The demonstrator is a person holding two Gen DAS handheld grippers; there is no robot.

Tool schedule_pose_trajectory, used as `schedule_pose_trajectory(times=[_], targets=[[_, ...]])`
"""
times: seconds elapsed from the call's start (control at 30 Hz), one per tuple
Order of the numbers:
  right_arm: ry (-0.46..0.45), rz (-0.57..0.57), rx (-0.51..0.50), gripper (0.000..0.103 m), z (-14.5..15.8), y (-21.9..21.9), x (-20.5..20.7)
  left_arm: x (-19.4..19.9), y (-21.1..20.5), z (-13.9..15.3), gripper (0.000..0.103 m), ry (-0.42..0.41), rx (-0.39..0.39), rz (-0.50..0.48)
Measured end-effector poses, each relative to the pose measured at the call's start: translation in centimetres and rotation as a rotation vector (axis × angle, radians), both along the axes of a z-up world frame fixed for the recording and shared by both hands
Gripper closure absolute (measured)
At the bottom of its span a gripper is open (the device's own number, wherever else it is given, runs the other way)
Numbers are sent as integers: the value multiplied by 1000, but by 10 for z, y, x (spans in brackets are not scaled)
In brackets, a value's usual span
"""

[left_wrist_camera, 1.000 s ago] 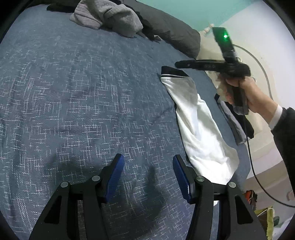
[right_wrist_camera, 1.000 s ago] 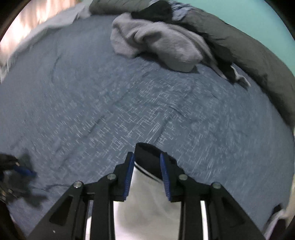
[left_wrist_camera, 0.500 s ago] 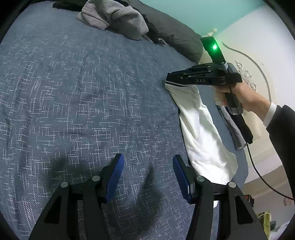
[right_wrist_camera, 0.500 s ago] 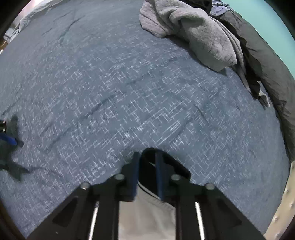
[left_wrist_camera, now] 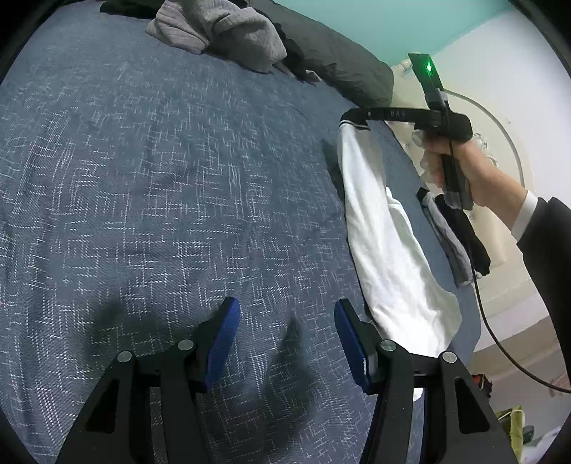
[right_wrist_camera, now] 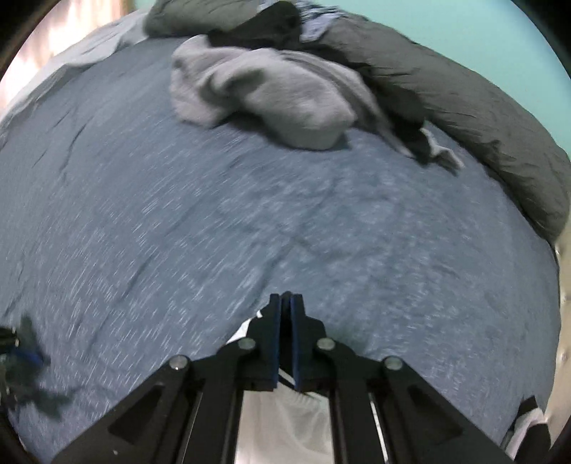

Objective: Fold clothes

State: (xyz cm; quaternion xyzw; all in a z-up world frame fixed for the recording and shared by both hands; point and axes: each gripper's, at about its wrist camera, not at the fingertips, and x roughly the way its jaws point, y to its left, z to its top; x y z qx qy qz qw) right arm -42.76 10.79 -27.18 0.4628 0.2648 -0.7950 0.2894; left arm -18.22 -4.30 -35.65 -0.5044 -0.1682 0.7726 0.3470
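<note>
A white garment with a black trimmed end (left_wrist_camera: 385, 235) lies along the right side of the blue bed (left_wrist_camera: 160, 178). My right gripper (left_wrist_camera: 351, 117) is shut on the garment's black end and lifts it off the bed. In the right wrist view the jaws (right_wrist_camera: 285, 328) are pressed together with white cloth (right_wrist_camera: 285, 421) hanging below them. My left gripper (left_wrist_camera: 285, 339) is open and empty, low over the bedspread, just left of the garment's near end.
A grey sweater pile (left_wrist_camera: 217, 32) and a dark duvet (left_wrist_camera: 335, 64) lie at the far end of the bed; they also show in the right wrist view (right_wrist_camera: 264, 92). Dark and grey clothes (left_wrist_camera: 456, 235) hang at the bed's right edge. A cable (left_wrist_camera: 499, 321) trails from the right gripper.
My right gripper closed fully on the garment's black end and raised it off the bed. My left gripper stayed open in about the same place.
</note>
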Motion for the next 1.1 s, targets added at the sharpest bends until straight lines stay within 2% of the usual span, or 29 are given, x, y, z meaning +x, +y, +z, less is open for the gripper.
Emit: schedule_pose_trajectory(times=[0.27,0.43,0.63,0.73,0.8,0.83,0.9,1.03,1.1], targets=[[29,-61,-22,99,-2,-2,-10,1,-3,-3,44,-5,-1,5],[10,-45,20,98,-21,-14,-16,3,-3,-4,44,-10,-3,0],[-7,-103,15,97,-36,-14,-24,2,-1,-7,44,-12,-4,-6],[20,-135,-35,88,-24,-11,-24,2,-1,-6,44,-11,-5,-5],[21,-158,-98,74,-9,-6,-24,2,1,-6,44,-10,-6,-5],[20,-163,-118,72,-1,-2,-23,1,2,-5,44,-9,-6,-6],[26,-167,-146,72,14,7,-20,3,3,-2,44,-4,-6,-9],[35,-200,-208,72,38,59,-5,4,6,2,44,5,-1,-14],[19,-253,-223,72,37,90,1,5,8,4,44,11,-1,-18]])
